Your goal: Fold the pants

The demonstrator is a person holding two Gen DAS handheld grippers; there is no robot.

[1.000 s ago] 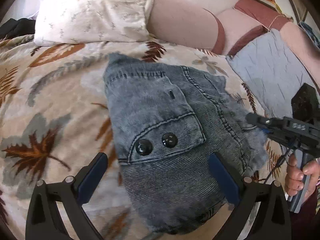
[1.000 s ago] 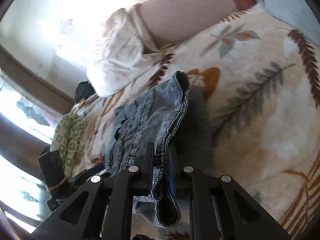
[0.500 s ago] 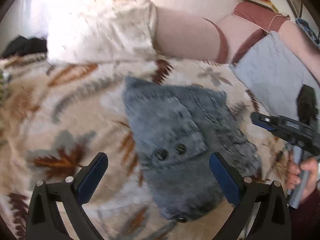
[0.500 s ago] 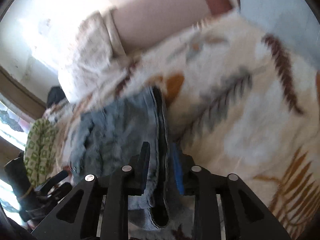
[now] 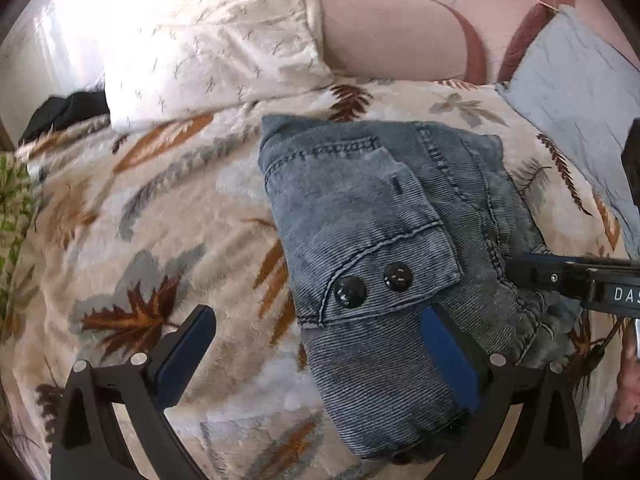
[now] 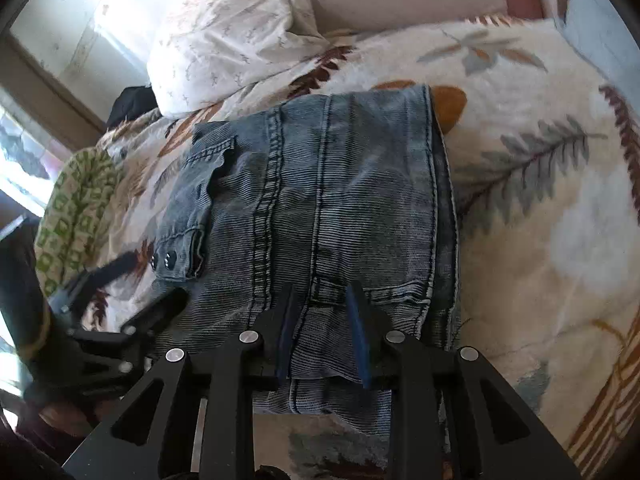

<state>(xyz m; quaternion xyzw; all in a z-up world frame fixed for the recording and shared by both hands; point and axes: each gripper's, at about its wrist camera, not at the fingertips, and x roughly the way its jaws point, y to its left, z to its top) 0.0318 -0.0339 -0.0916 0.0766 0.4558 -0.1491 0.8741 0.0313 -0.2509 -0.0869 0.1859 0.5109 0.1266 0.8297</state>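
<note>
The folded denim pants (image 5: 384, 248) lie as a compact bundle right of centre in the left wrist view, on a cream blanket (image 5: 132, 248) printed with brown and grey leaves. A flap pocket (image 5: 360, 240) with two black buttons (image 5: 374, 285) faces up, and nothing shows inside it.

The left gripper (image 5: 316, 354) sits at the bottom of that frame, spread wide with nothing between its blue pads (image 5: 448, 354); the right-hand finger rests over the lower part of the bundle, the left-hand one over bare blanket. The right gripper (image 6: 322, 330) fills the bottom of the right wrist view, its fingers parted a little with a ridge of denim near the waistband seam between them; I cannot tell whether the pads press on it.

In the right wrist view the bundle's right edge is a straight stitched seam (image 6: 434, 184), with open blanket stretching to the right of the frame. In the left wrist view bare blanket fills the left half. At the upper left a white pillow (image 5: 208, 48) lies just beyond the bundle's far edge, a pink cushion (image 5: 388, 36) beside it and a pale blue pillow (image 5: 576, 92) at the upper right. Green patterned fabric (image 6: 76, 212) bunches at the left edge of the right wrist view.
</note>
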